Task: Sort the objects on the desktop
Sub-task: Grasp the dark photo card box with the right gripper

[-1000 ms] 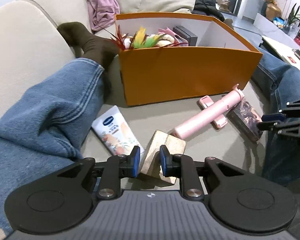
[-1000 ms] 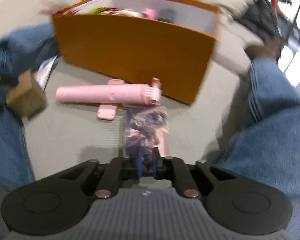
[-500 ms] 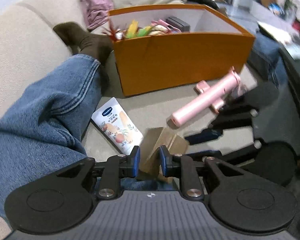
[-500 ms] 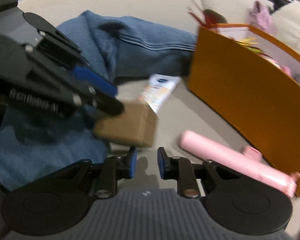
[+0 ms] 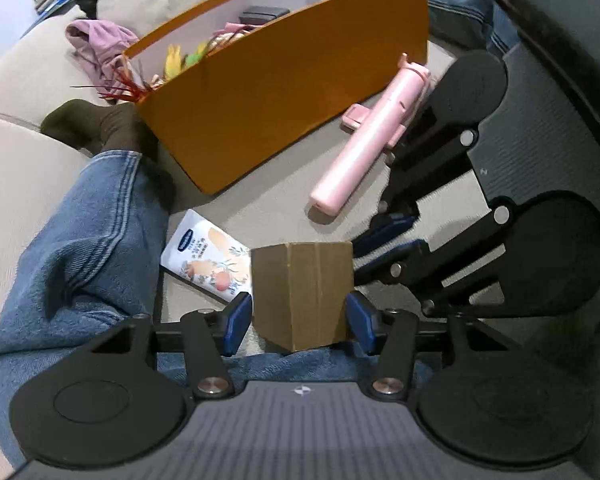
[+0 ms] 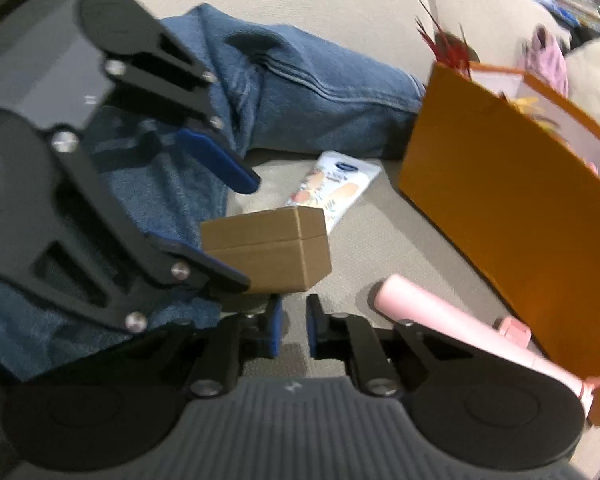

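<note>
The left tongs (image 5: 298,318) squeeze the brown box (image 5: 302,294). The right tongs (image 6: 293,330) are a little open, holding nothing.

Orange storage box (image 5: 284,92), landmark: orange outside, white inside. Within it: yellow, green and red feathers (image 5: 168,68), a dark grey case (image 5: 262,13). In front of it: pale pink selfie stick (image 5: 370,140); white tube (image 5: 206,256) with blue oval logo and peach fruit print; plain brown cardboard box (image 5: 302,292). Behind it: mauve cloth (image 5: 98,46). Beside it: dark brown sock (image 5: 96,126), blue denim jeans (image 5: 80,248). Beneath it: beige sofa (image 5: 16,168). Left gripper (image 5: 300,318) and right gripper (image 6: 292,330): black, blue finger pads.
</note>
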Motion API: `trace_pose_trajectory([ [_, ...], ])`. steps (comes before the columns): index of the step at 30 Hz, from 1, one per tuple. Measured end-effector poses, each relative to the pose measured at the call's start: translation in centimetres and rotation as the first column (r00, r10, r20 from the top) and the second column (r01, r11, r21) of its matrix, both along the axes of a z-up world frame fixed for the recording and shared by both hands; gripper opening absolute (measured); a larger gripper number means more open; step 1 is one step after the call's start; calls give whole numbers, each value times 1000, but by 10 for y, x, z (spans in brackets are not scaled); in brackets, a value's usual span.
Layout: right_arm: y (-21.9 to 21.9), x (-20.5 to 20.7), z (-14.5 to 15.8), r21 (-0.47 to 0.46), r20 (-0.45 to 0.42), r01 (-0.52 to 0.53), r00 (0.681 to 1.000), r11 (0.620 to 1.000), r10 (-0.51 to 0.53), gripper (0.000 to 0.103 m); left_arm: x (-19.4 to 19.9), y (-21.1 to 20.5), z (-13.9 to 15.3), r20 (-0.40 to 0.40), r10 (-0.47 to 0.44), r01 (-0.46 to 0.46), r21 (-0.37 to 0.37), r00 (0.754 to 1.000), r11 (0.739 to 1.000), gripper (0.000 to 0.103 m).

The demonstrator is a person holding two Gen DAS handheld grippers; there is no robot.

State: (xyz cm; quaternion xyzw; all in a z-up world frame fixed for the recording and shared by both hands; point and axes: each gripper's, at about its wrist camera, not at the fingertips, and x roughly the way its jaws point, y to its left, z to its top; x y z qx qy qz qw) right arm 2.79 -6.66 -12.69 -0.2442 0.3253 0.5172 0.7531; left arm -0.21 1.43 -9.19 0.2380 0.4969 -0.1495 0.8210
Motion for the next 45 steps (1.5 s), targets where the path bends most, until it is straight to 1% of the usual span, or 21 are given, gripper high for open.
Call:
trace_pose_trajectory([
  [3,-4,-2,5,43,51,-19,999,999,17,12,-7,-4,-3,-10,-54,54,32,998,998,65],
  [5,-6,0,11,62,48,-20,999,998,17,12,-10,-6,-7,-3,-65,65,68,998,996,66],
  [10,-4,4,15,79,13,-26,1000,997,25,12,0,0,-5,34,29,-30,5,999,1000,65],
  [12,-6,4,16,82,4,-14,1000,996,14,10,0,1,-5,44,48,-48,-4,998,999,56],
  [14,-8,6,16,74,-5,4,1000,997,-3,11,1,4,-7,50,77,-75,-29,996,997,53],
  [16,-14,7,19,60,-13,46,999,997,-45,12,1,8,-4,54,109,-106,-60,993,993,53],
  [19,-31,6,20,-8,15,129,992,992,-129,33,-1,10,1,57,139,-133,-97,989,986,53],
  [21,-46,7,18,-91,76,213,976,973,-206,35,-3,7,6,60,130,-122,-123,990,985,53],
  [23,-61,9,16,-158,136,254,963,954,-233,35,-2,1,10,55,108,-98,-153,993,983,53],
  [25,-73,10,13,-235,195,234,962,944,-190,37,0,-7,12,53,79,-69,-172,995,983,53],
  [27,-84,8,10,-330,244,172,965,928,-93,44,5,-17,12,52,66,-56,-178,996,982,53],
  [28,-88,5,7,-383,270,138,962,913,-32,52,7,-20,10,52,68,-57,-179,996,982,53],
  [29,-90,2,4,-436,298,104,954,894,34,60,9,-23,9,51,72,-61,-181,996,982,53],
  [31,-95,-6,-6,-541,336,19,921,841,196,68,14,-27,5,42,80,-71,-194,996,978,53],
  [32,-96,-9,-10,-572,340,-7,908,820,245,69,15,-29,3,34,86,-78,-201,996,977,53],
  [33,-94,-7,-15,-591,332,-18,905,807,264,71,16,-30,1,26,92,-85,-205,995,975,53],
  [36,-85,3,-23,-573,272,-40,933,818,236,71,17,-32,-2,16,96,-91,-200,995,976,53],
  [38,-79,5,-32,-589,274,-40,930,807,246,72,17,-32,-3,7,103,-99,-200,995,975,53],
  [40,-75,9,-39,-595,289,-33,924,803,252,80,17,-32,-5,6,113,-110,-199,994,974,53],
  [43,-73,23,-41,-582,259,-11,945,813,198,90,18,-32,-5,0,116,-114,-208,993,972,53],
  [45,-73,30,-40,-564,239,-4,957,826,168,91,18,-33,-6,-2,114,-112,-215,993,970,53],
])
